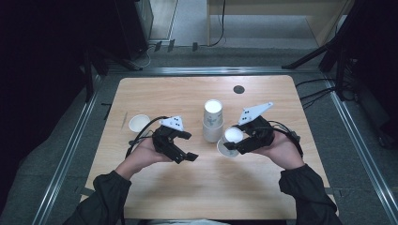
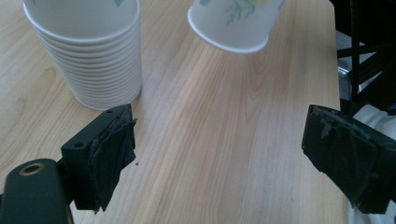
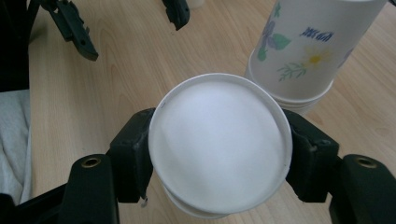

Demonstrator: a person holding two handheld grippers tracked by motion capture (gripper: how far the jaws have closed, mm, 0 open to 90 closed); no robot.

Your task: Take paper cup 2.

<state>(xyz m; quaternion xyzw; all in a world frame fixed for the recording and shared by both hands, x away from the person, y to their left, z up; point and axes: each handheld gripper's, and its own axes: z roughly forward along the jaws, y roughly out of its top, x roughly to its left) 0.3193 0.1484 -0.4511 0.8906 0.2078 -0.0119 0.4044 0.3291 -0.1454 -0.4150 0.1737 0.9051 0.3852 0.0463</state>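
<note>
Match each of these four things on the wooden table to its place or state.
1. Tall stack of white flowered paper cups
2. Single white paper cup
3. Left claw
4. Right claw

a. shut on a white cup
b. open, nothing between its pads
c. mid-table, upside down
d. alone by the table's left edge

Pairs: 1-c, 2-d, 3-b, 4-a

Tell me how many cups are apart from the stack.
2. One cup stands upright at the left of the table, behind the left gripper. The other cup is upside down in the right gripper, beside the stack. The stack could hide another.
</note>
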